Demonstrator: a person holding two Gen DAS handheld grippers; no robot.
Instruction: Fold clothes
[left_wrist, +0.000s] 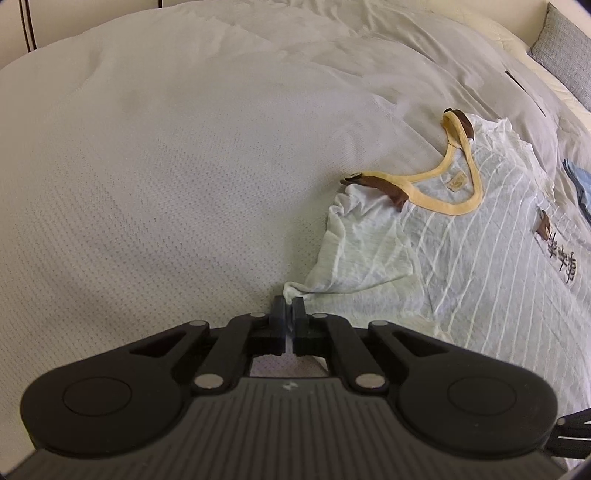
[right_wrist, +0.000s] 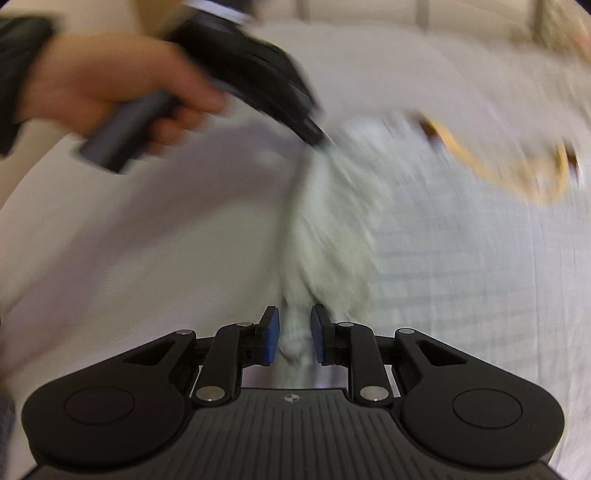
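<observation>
One striped shirt (left_wrist: 480, 236), two grippers: left (left_wrist: 289, 306) pinching sleeve (left_wrist: 369, 254), right (right_wrist: 295, 332) parted.

The bedspread (left_wrist: 166, 166) is seen as matt cloth with a fine waffle-like weave, lightly creased toward twelve o'clock. The shirt (left_wrist: 461, 258) is of thin, soft, slightly crumpled fabric, pale with woven light stripes; its neckline (left_wrist: 458, 210) is edged in a smooth yellow band, and brown trim (left_wrist: 388, 184) of leather-like look is set at the shoulders. The left gripper (left_wrist: 289, 308) is formed of matt black plastic, ribbed on the body, with small shiny metal pins at the joints. On the right gripper (right_wrist: 295, 334), blue rubbery-looking pads (right_wrist: 271, 338) are fitted. A coarse grey pillow (left_wrist: 565, 62) is seen at two o'clock.
</observation>
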